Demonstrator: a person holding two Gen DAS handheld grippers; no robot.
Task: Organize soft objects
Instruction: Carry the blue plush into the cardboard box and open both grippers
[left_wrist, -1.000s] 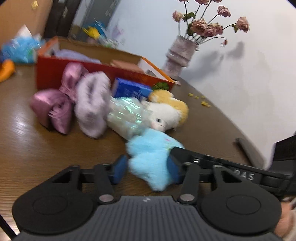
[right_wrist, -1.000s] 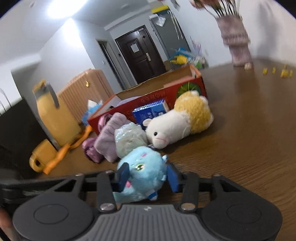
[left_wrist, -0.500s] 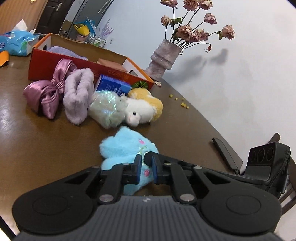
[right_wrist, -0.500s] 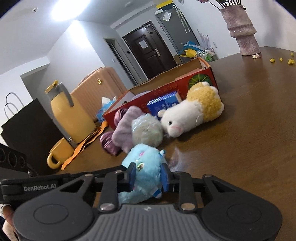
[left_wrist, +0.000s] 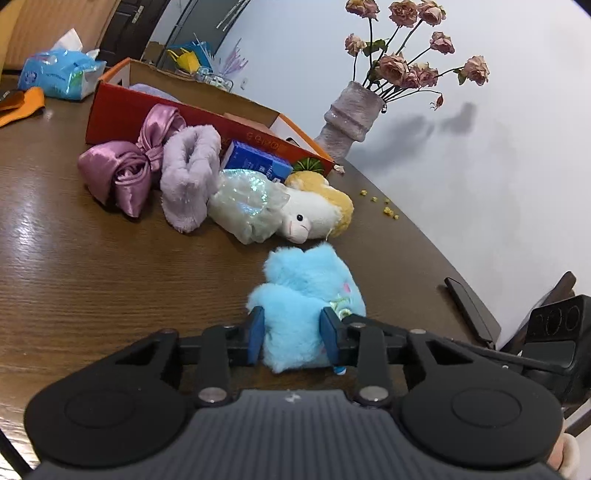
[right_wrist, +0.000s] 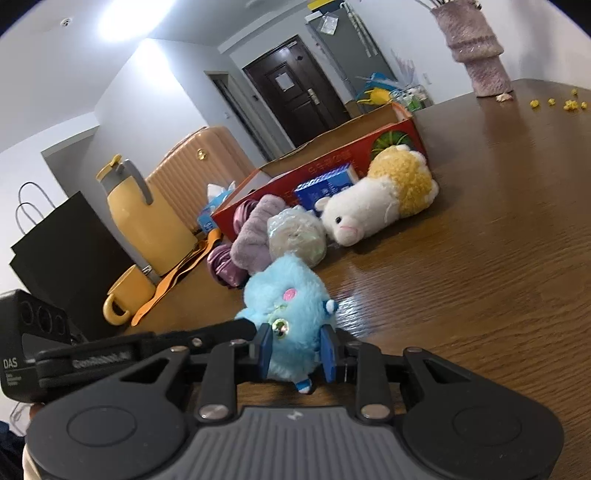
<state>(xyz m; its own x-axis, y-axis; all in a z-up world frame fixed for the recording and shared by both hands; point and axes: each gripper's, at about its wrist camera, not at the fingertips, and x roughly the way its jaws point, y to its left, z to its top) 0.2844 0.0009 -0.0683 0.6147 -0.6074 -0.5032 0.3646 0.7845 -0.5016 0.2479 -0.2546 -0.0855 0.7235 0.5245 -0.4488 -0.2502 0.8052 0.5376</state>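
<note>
A fluffy light-blue plush toy (left_wrist: 308, 295) lies on the brown wooden table (left_wrist: 92, 280). My left gripper (left_wrist: 292, 339) has its blue pads pressed on the toy's back end. My right gripper (right_wrist: 297, 354) is shut on the toy's face end (right_wrist: 291, 306). Behind it lie a white-and-yellow plush lamb (left_wrist: 314, 212), a shiny iridescent pouch (left_wrist: 247, 201), a lilac fuzzy slipper (left_wrist: 190, 177) and a purple satin bow (left_wrist: 125, 166). An open red cardboard box (left_wrist: 155, 110) stands behind them, with a blue packet (left_wrist: 255, 160) leaning on it.
A vase of dried roses (left_wrist: 354, 114) stands at the table's back. A black phone (left_wrist: 469, 306) lies near the right edge. A tissue pack (left_wrist: 59, 74), a yellow jug (right_wrist: 144, 218), a yellow mug (right_wrist: 127, 295) and a black bag (right_wrist: 62, 258) stand on the left side.
Half a second ago the left jaws were almost closed behind the toy; now they are spread around its back end. The right gripper stays on the face end.
</note>
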